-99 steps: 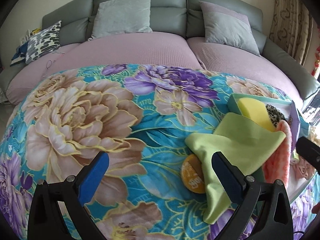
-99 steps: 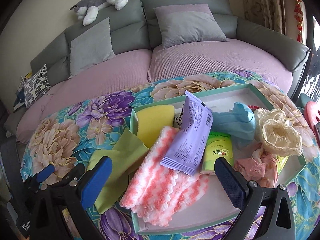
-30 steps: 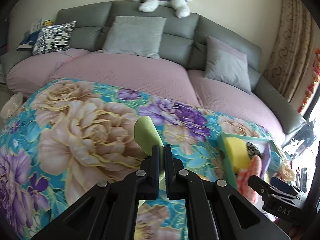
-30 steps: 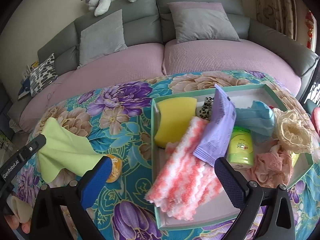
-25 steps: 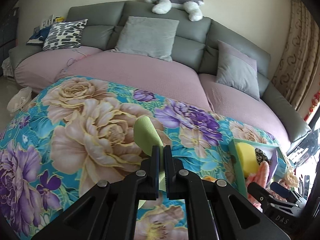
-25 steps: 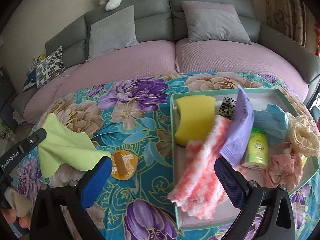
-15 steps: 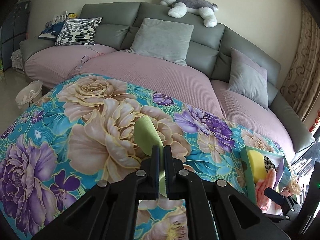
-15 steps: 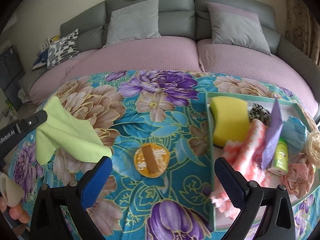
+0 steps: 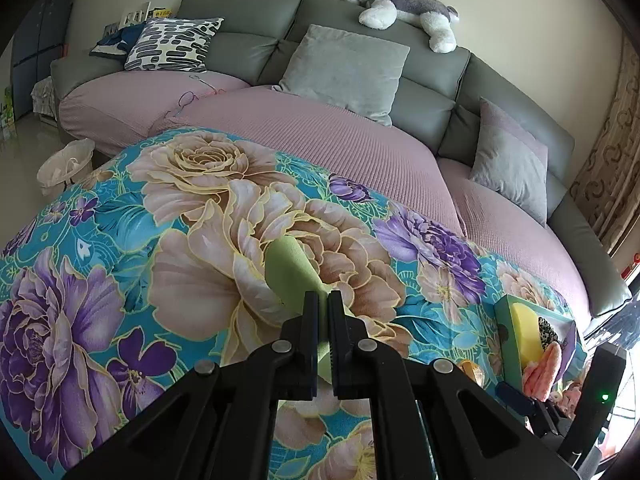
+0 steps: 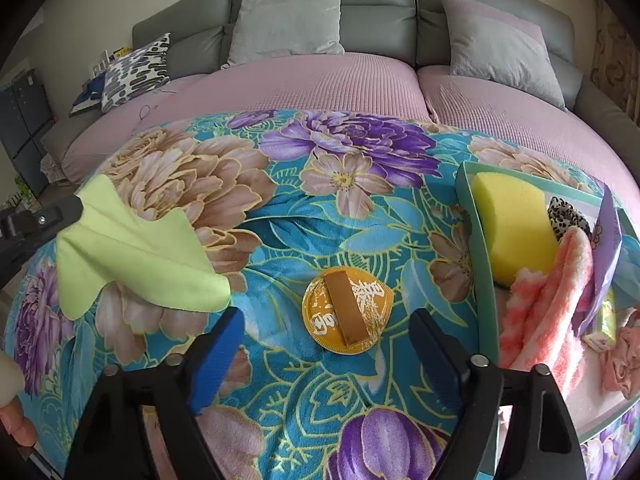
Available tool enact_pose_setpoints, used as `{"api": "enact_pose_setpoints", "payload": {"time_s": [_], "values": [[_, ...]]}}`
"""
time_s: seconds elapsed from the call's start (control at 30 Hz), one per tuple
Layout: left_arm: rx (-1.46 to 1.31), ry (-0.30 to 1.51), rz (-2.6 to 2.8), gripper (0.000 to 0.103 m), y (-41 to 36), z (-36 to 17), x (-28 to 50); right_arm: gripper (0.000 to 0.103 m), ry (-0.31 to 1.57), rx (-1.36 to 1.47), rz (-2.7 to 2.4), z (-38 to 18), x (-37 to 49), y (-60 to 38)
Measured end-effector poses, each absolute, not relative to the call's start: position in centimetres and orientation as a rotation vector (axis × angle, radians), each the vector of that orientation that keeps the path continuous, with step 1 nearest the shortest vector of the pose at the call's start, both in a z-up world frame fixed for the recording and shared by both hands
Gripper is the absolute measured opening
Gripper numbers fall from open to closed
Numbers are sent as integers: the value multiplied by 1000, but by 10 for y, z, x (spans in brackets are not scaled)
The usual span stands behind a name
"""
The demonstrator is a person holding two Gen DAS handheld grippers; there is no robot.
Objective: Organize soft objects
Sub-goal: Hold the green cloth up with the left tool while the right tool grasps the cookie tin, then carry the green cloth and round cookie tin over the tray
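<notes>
My left gripper (image 9: 323, 300) is shut on the light green cloth (image 9: 288, 276), which sticks out beyond its fingers. In the right wrist view the same cloth (image 10: 132, 256) hangs from the left gripper (image 10: 76, 209) above the floral blanket (image 10: 280, 216) at the left. My right gripper (image 10: 324, 328) is open and empty, its fingers either side of an orange round pad (image 10: 347, 316) lying on the blanket. A teal tray (image 10: 466, 200) at the right holds a yellow sponge (image 10: 514, 224), a pink striped towel (image 10: 548, 300), a purple packet (image 10: 608, 248) and other soft things.
A grey sofa with pink seat covers (image 10: 320, 84) and cushions (image 10: 288, 20) stands behind the blanket. A plush husky (image 9: 404, 8) lies on the sofa back. A white bin (image 9: 66, 166) stands on the floor at the left. The tray also shows in the left wrist view (image 9: 505, 336).
My left gripper closed on the green cloth, lifted it off the tray's edge and carried it left over the blanket. My right gripper shifted left, from over the tray to over the orange pad.
</notes>
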State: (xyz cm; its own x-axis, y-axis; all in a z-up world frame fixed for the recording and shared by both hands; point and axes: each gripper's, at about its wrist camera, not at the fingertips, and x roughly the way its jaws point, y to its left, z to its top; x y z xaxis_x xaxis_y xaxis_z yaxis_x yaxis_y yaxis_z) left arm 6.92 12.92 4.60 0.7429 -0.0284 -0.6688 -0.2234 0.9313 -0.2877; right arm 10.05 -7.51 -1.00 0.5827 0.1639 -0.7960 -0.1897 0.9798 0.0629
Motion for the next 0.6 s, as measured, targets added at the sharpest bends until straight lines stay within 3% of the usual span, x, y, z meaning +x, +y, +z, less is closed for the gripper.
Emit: {"api": "enact_pose_setpoints", "payload": {"time_s": [0.17,0.37,0.6], "values": [[-368,742,112,4,131,42,71,75,937,-42,155,-19,106,-78],[-370,763,109,4,130,35,75,53,959,-12,163,-26,111,-84],[-367,734,87,4,125,43,73,52,909,37,208,-2,101,-92]]}}
